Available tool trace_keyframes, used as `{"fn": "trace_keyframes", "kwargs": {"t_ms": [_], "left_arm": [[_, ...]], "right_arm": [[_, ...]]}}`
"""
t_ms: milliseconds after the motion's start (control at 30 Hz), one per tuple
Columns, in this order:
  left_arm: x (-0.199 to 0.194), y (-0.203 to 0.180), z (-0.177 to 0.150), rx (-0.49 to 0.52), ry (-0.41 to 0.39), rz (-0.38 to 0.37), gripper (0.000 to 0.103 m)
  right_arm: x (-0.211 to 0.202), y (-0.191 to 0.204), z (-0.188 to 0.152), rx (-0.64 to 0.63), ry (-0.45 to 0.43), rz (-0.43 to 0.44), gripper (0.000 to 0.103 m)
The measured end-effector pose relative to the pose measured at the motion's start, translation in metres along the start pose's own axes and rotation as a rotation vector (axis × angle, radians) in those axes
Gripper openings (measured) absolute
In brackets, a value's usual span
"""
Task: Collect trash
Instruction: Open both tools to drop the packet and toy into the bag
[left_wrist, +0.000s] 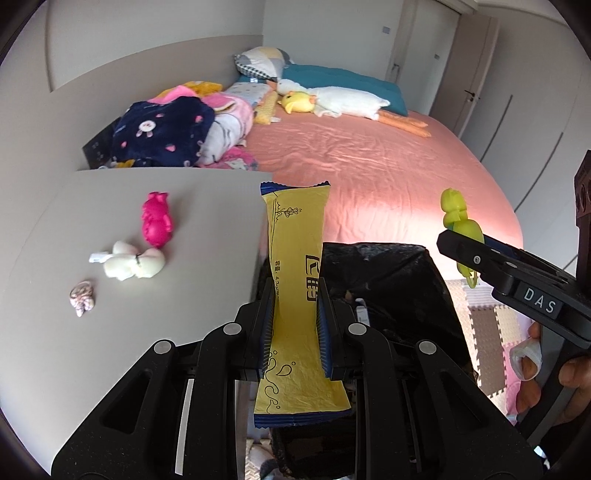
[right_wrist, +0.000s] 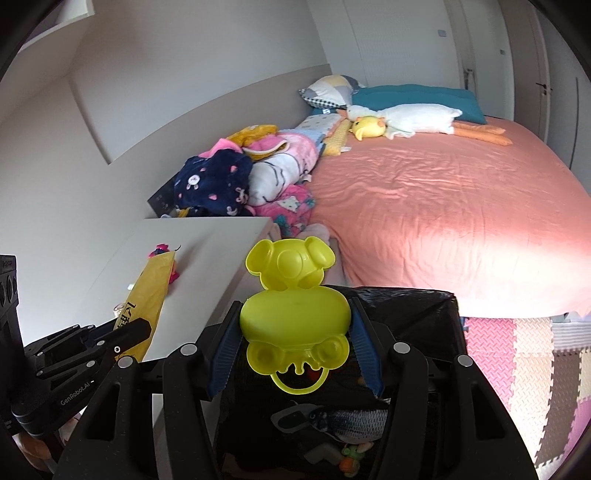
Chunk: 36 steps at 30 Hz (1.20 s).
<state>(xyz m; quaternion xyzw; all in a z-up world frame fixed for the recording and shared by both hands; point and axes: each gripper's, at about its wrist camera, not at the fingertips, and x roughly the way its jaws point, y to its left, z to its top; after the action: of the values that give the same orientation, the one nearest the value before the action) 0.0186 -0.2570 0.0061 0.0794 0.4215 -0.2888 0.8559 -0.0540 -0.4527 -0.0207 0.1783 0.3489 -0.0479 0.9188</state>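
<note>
My left gripper is shut on a long yellow snack wrapper with dark blue ends, held upright at the near corner of the grey table. Just right of it stands a bin lined with a black bag. My right gripper is shut on a lime-green plastic toy case, hinged lid up, above the black bag's mouth. In the left wrist view the right gripper shows with the green case; the right wrist view shows the left gripper and yellow wrapper.
On the grey table lie a pink toy, a white plush and a small crumpled scrap. A pink bed with clothes and plush toys fills the background. Foam floor mats lie right of the bin, which holds a knitted fish.
</note>
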Motion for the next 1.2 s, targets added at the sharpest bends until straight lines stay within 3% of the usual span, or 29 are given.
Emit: {"fn": "trace_keyframes", "kwargs": {"t_ms": [267,300,333,367,433,667,1200], "left_arm": [[0.010,-0.023,0.006,0.057,0.032,-0.085,0.021],[0.013,-0.028,0.006,0.074,0.057,-0.100,0.041],[0.016,-0.032,0.005,0.089,0.069,-0.090,0.061],[0.016,-0.034,0.004,0.098,0.058,-0.068,0.099],[0.011,-0.038,0.002,0.115,0.006,-0.035,0.097],[0.017,-0.034,0.000,0.108,0.039,-0.015,0.097],[0.019,-0.014,-0.010,0.062,0.066,0.033,0.097]], "right_arm": [[-0.009,-0.025,0.000,0.047,-0.002,-0.043,0.058],[-0.009,-0.028,0.001,0.051,0.000,-0.054,0.065],[-0.011,-0.030,0.001,0.058,-0.013,-0.085,0.084],[-0.014,-0.032,0.001,0.068,-0.032,-0.114,0.091],[-0.021,-0.038,0.001,0.091,-0.065,-0.133,0.092],[-0.020,-0.051,0.003,0.123,-0.066,-0.134,0.092],[-0.002,-0.035,0.002,0.099,-0.028,-0.099,0.092]]}}
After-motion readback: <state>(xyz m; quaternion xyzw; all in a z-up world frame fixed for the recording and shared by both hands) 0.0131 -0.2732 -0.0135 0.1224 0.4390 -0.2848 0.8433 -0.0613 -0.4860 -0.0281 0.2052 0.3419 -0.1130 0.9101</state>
